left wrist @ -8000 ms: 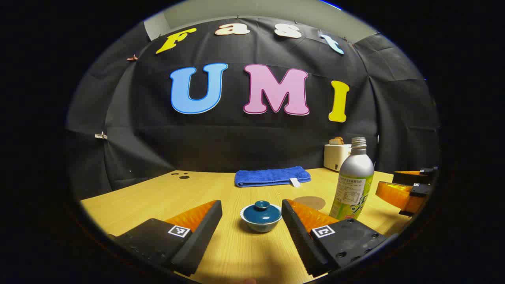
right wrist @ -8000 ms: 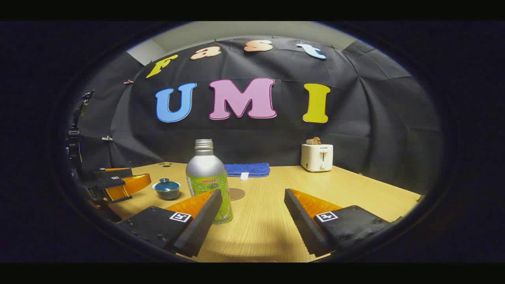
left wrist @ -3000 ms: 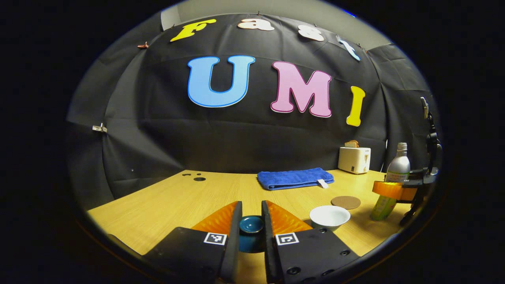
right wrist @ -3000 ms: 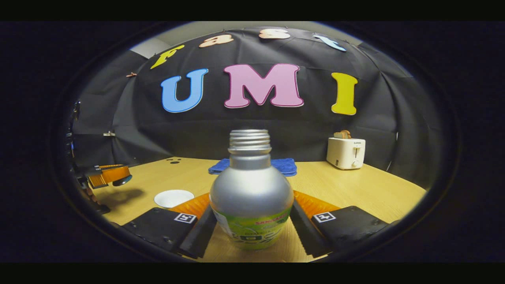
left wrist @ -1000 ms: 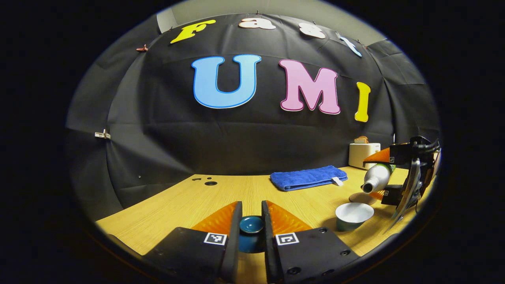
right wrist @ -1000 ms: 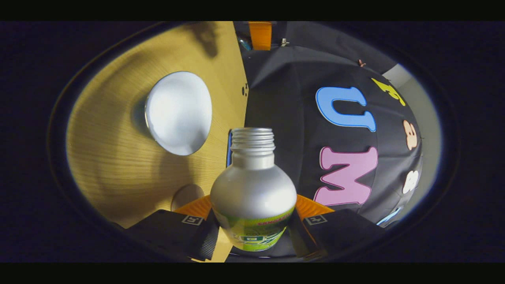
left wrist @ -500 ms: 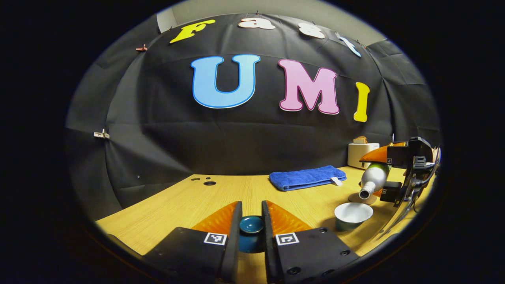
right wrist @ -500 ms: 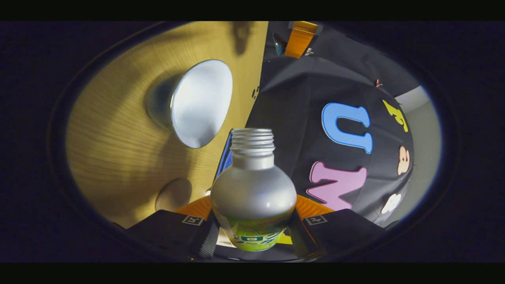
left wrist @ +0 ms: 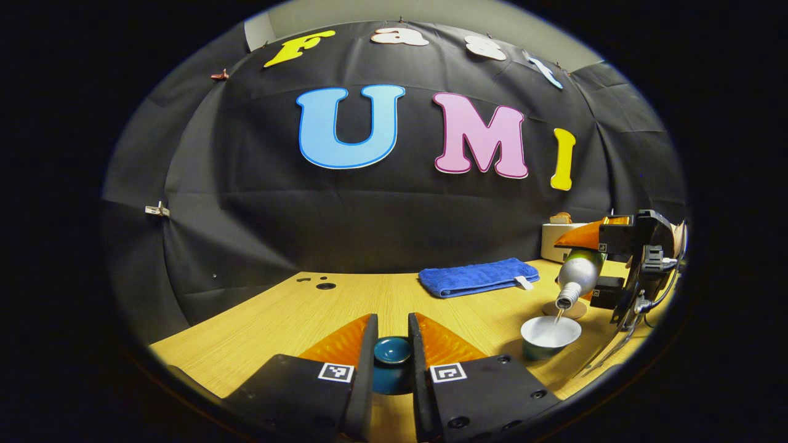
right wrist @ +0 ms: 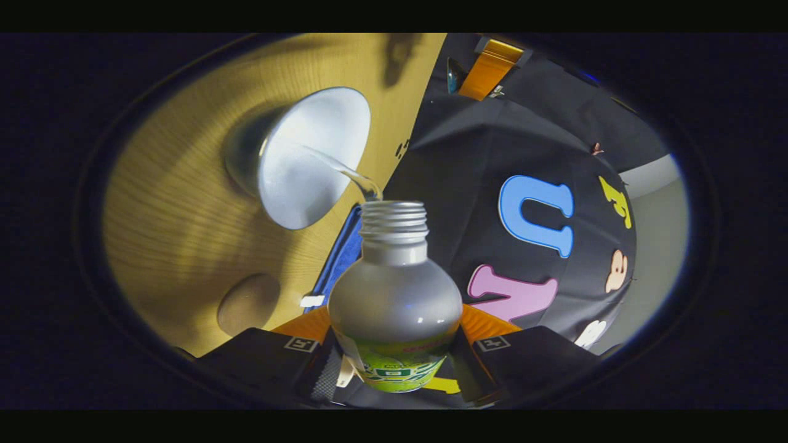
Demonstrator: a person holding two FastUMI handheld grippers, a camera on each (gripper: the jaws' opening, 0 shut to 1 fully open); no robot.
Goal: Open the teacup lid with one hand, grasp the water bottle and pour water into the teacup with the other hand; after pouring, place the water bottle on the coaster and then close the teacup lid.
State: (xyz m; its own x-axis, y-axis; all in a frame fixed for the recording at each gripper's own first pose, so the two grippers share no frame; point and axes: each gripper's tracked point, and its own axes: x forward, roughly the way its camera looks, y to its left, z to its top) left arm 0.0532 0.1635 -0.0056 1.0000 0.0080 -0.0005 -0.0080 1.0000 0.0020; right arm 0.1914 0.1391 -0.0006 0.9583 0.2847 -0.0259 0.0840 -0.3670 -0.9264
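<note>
Presently the left hand-held gripper sits at 6 o'clock in the left gripper view, its two fingers drawn in tight on the knob of the dark teal teacup lid; the lid is held off the cup, above the wooden counter. At about 4 o'clock from it, well apart, stands the teacup, open, white inside with a darker outer wall. Over the cup at 3 o'clock the right hand-held gripper holds the water bottle tipped mouth-down, and a thin stream of water runs from the mouth into the cup. Just behind the cup, partly hidden by the bottle's neck, lies the round brown coaster. A folded blue towel lies at 2 o'clock near the booth wall, and a white toaster shows behind the right gripper, mostly covered.

In the right gripper view the right hand-held gripper is at 6 o'clock, both fingers pressed against the sides of the silver water bottle at its green label. The scene is rolled, the counter lying toward 9 o'clock. The water stream arcs from the threaded mouth into the white bowl of the teacup at 11 o'clock. The coaster is at 8 o'clock, bare, and the towel edge shows just left of the bottle's neck. At 12 o'clock the left hand-held gripper appears, far off.
</note>
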